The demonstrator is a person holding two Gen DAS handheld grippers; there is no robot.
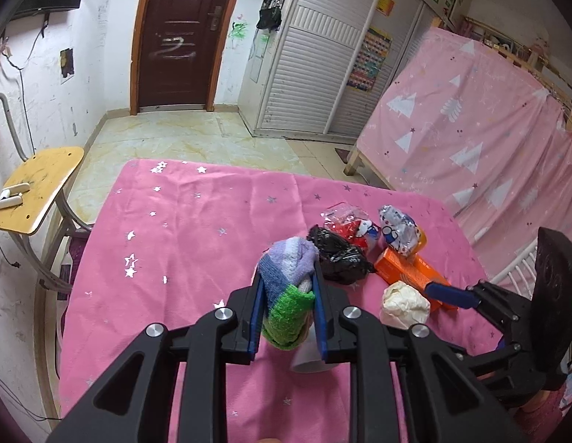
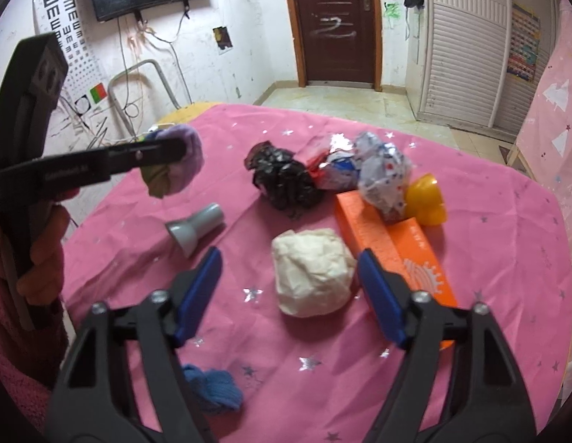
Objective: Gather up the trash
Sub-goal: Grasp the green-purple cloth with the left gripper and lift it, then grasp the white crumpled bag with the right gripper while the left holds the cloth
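- Left wrist view: the left gripper (image 1: 288, 295) has its jaws clenched on a rolled sock (image 1: 288, 288), striped purple, blue and green. The sock's long axis runs along the fingers, purple end pointing away from the camera toward the far side of the table (image 1: 168, 229), which is covered in pink star-print cloth. It appears to be held clear above the cloth, though this view alone makes that hard to judge.
- Just beyond the sock lies a black crumpled bag (image 1: 337, 258), with shiny snack wrappers (image 1: 359, 227) behind it, an orange box (image 1: 407, 271) to their right, and a white paper wad (image 1: 404, 304) nearest the camera.
- Right wrist view: the right gripper (image 2: 289, 288) hangs with jaws released and spread wide, one finger on each side of the white paper wad (image 2: 312, 271), not yet touching it. The wad is roundish, with no clear long axis.
- The orange box (image 2: 389, 240) sits just beside the right-hand finger, its long axis running from near right to far left. A grey funnel-shaped piece (image 2: 195, 229) lies on its side to the left, and a blue sock (image 2: 214, 389) lies near the camera.
- Risk: closing here could catch the box edge with the right-hand finger and shove it. The soft wad could also squash and slip out if gripped only at its near edge.
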